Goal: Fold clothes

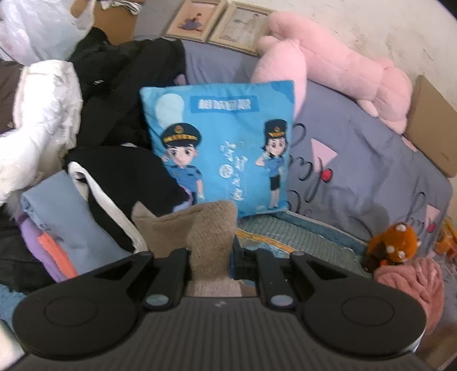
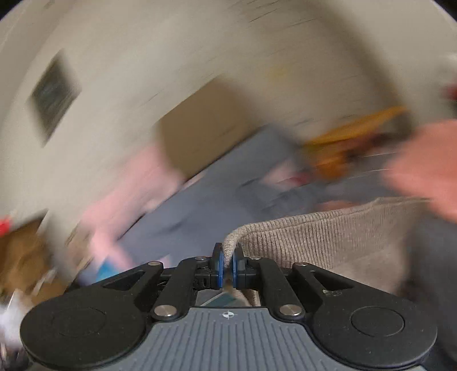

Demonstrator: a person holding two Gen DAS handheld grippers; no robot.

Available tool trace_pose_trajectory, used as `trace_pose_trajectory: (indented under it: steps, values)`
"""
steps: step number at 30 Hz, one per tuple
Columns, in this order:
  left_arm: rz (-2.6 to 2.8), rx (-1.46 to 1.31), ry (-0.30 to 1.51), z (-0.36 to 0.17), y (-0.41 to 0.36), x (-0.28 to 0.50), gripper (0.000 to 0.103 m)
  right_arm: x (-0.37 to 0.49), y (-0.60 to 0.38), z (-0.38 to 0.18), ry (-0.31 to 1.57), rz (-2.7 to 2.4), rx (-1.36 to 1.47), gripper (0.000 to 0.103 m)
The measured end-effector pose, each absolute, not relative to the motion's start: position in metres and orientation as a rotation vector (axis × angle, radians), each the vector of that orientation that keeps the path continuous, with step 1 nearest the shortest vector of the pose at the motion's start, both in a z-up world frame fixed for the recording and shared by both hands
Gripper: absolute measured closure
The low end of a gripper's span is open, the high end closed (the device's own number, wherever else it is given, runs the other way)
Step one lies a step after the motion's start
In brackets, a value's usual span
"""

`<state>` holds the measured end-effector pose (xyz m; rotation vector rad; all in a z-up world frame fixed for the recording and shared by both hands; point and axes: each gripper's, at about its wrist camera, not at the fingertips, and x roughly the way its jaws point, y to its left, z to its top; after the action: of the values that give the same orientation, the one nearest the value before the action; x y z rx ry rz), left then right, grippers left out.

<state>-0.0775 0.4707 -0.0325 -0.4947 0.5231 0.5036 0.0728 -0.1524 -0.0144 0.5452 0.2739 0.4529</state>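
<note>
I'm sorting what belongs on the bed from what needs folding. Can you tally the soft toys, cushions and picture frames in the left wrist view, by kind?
Soft toys: 2, the pink plush and the orange spotted plush.
Cushions: 1, the blue cartoon cushion.
Picture frames: 2, the left frame and the right frame.
Total: 5

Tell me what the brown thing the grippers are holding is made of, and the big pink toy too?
The brown garment looks like knitted yarn, maybe wool or acrylic: fine ribs run across it, and its surface is matte and a little fuzzy. Both the left gripper and the right gripper pinch it. The pink toy looks like soft plush fabric: fluffy, puffy, no shine.
</note>
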Motion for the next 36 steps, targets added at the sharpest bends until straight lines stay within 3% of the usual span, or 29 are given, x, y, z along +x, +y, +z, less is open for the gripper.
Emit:
trace_pose_trajectory:
  steps: [3,10,15,24,36]
  values:
    - [0.415,-0.491,0.535,-0.034,0.461,-0.073,0.092,0.089,-0.061,-0.005,0.308,0.620,0.444,0.097]
    - [0.174,-0.356,0.573,-0.031,0.394,-0.049,0.092,0.051,0.093,-0.047,0.471,0.862,0.372,0.097]
    - [0.034,-0.245,0.630,-0.035,0.324,-0.030,0.092,0.025,0.110,-0.078,0.569,0.896,0.444,0.097]
    - [-0.113,-0.200,0.695,-0.077,0.208,-0.021,0.091,0.006,0.043,-0.101,0.611,0.847,0.499,0.097]
    - [-0.202,-0.360,0.771,-0.151,0.170,-0.023,0.090,-0.003,0.018,-0.175,0.805,0.785,0.552,0.097]
